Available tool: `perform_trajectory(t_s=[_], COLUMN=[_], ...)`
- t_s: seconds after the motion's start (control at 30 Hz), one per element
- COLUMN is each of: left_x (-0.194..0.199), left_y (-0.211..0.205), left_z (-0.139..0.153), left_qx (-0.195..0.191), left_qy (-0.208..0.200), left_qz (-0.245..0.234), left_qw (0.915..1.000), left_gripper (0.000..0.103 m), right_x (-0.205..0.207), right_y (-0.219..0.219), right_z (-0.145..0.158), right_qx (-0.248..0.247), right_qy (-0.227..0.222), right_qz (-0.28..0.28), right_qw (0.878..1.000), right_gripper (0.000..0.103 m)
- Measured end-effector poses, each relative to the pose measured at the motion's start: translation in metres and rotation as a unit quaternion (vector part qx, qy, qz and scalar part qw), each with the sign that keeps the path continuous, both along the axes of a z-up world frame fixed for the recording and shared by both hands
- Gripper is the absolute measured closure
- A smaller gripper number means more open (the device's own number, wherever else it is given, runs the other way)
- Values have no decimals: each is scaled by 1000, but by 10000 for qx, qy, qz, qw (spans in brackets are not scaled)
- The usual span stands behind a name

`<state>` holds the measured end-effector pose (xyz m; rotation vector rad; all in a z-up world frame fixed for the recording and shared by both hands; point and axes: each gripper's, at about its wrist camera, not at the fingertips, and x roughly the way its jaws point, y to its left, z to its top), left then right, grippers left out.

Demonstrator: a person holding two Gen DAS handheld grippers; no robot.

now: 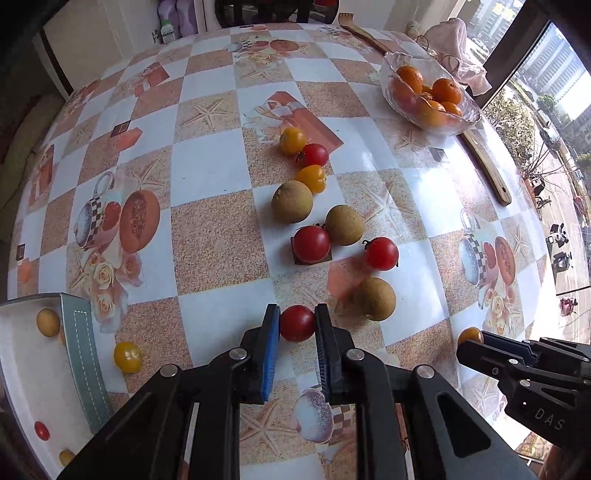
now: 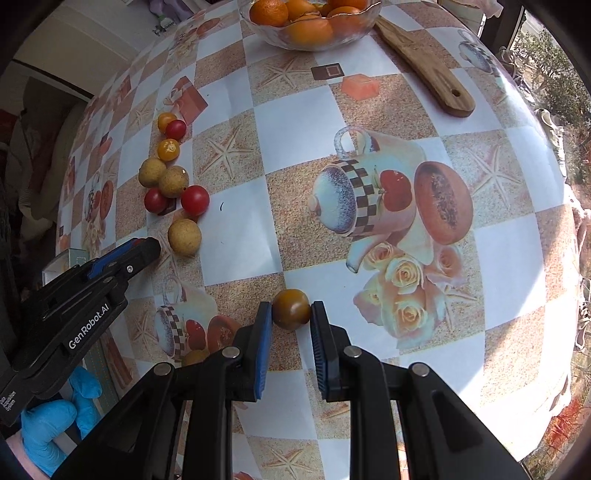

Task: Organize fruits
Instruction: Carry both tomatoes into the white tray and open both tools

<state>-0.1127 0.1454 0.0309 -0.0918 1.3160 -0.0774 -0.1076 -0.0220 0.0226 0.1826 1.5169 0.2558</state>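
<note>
Left claw [image 1: 297, 320] is clamping a red tomato [image 1: 297, 322], right claw [image 2: 291, 309] is gripping a yellow tomato [image 2: 291, 308]; both look soft, slick, bruisable, so squeeze the equators gently; box [image 1: 79, 350] at nine o'clock.

Both wrist views look steeply down, sharing the fruit row [image 1: 314, 206].

Four red tomatoes [image 1: 311, 243], three brown fruits [image 1: 292, 201], one glass bowl [image 1: 388, 77].

The right gripper [image 2: 291, 314] has its jaws closed on a brownish-yellow tomato [image 2: 291, 308] above the patterned tabletop [image 2: 295, 122]. At left, the left gripper [image 2: 146, 248], held by a blue-gloved hand [image 2: 55, 417], points at a brown round fruit [image 2: 184, 236]. A glass bowl [image 2: 314, 42] of oranges [image 2: 269, 13] sits at the far edge.
</note>
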Motion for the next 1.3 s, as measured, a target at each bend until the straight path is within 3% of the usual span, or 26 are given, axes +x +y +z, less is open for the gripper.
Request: perform_trajectory(t_s=[0.53, 1.07, 1.3], left_x=[-66, -140, -145], left_y=[67, 173, 228], left_z=[32, 45, 37], left_qx=[-175, -49, 194], left_qy=[-171, -307, -295], left_qz=[735, 1860, 2226], left_qw=[9970, 9821, 9743], left_gripper=[83, 83, 83], right_x=[-20, -41, -51], right_y=[42, 174, 243], right_z=[28, 48, 49], right_qx=[124, 321, 490], right_qy=[-172, -303, -287], right_qz=[606, 1844, 2362], right_qw=[9979, 9819, 9700], right_gripper=[80, 80, 80])
